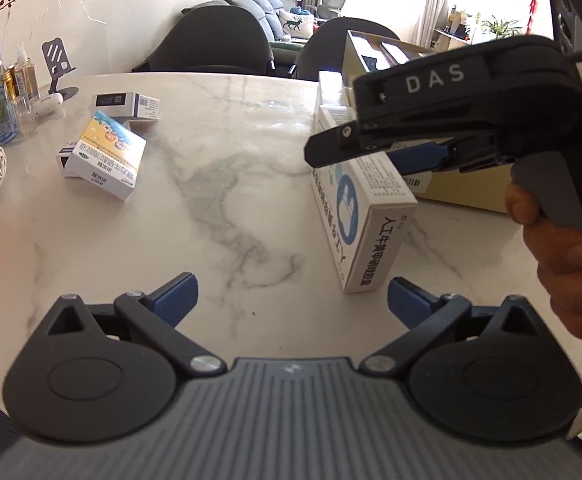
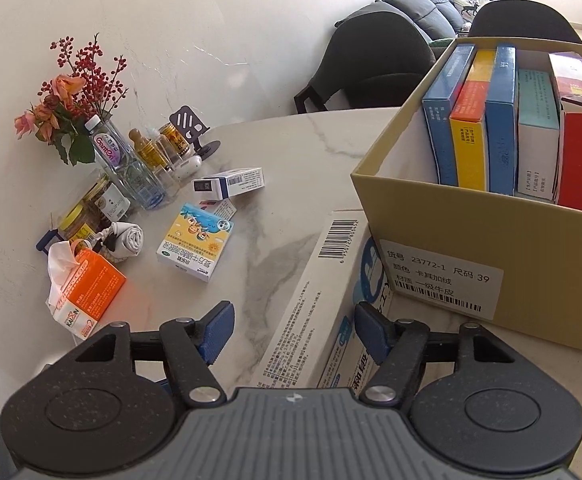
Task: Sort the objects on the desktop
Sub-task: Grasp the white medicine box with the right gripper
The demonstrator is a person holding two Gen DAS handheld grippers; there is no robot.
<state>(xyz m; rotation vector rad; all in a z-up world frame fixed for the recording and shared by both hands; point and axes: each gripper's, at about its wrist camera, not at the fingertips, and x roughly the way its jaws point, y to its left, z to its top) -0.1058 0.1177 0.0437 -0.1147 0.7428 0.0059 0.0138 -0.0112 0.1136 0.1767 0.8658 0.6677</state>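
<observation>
A long white-and-blue medicine box (image 1: 361, 208) stands on its edge on the marble table, against the tan cardboard box (image 2: 471, 240). My right gripper (image 2: 291, 334) is open with its jaws on either side of that medicine box (image 2: 311, 308), not closed on it; it also shows in the left wrist view (image 1: 375, 152). My left gripper (image 1: 291, 300) is open and empty above bare table, left of the medicine box. A yellow-and-blue box (image 1: 105, 156) and a white-and-navy box (image 1: 127, 105) lie at the left.
The cardboard box holds several upright packs (image 2: 507, 120). At the table's left by the wall stand bottles (image 2: 131, 168), a flower vase, jars, a phone stand (image 1: 57, 66), a rolled cloth (image 2: 129, 240) and an orange tissue pack (image 2: 87, 288). Dark chairs stand beyond the table.
</observation>
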